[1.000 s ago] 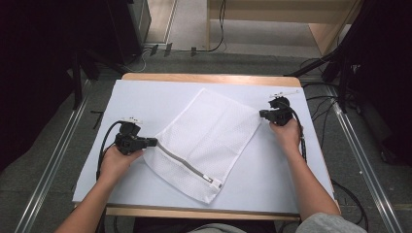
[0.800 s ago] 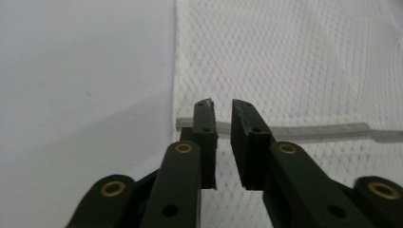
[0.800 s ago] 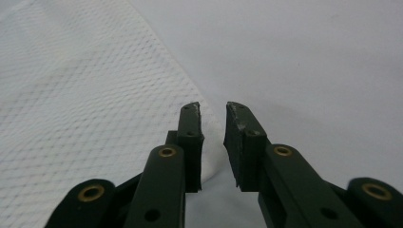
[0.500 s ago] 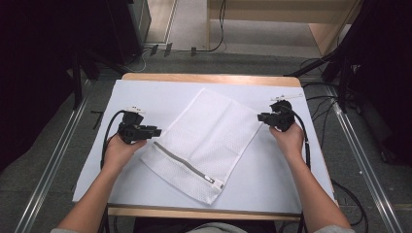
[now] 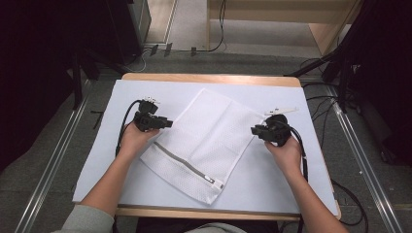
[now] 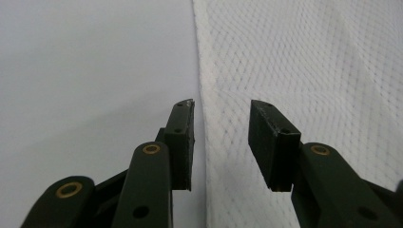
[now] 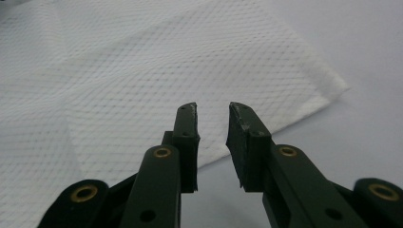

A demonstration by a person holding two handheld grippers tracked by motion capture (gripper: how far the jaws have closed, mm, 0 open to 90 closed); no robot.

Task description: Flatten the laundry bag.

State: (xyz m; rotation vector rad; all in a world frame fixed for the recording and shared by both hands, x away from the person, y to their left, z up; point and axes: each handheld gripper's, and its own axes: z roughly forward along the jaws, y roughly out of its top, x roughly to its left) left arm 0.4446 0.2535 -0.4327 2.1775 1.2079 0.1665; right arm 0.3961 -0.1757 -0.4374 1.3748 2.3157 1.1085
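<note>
Mesh bag [image 5: 206, 143] lies flat and askew mid-worktop [image 5: 97, 145] from above, spreading apparently done. Left tongs [image 6: 221, 137], just opening, stand spread over its edge, pinching nothing. Right tongs [image 7: 211, 142], likewise just opening, hover spread near its corner.

Bare table [image 5: 121, 174] around mesh bag [image 5: 204, 141]

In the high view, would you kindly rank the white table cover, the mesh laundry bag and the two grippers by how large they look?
1. White table cover
2. Mesh laundry bag
3. Left gripper and right gripper, which look alike in size, so I would not rank them apart.
</note>
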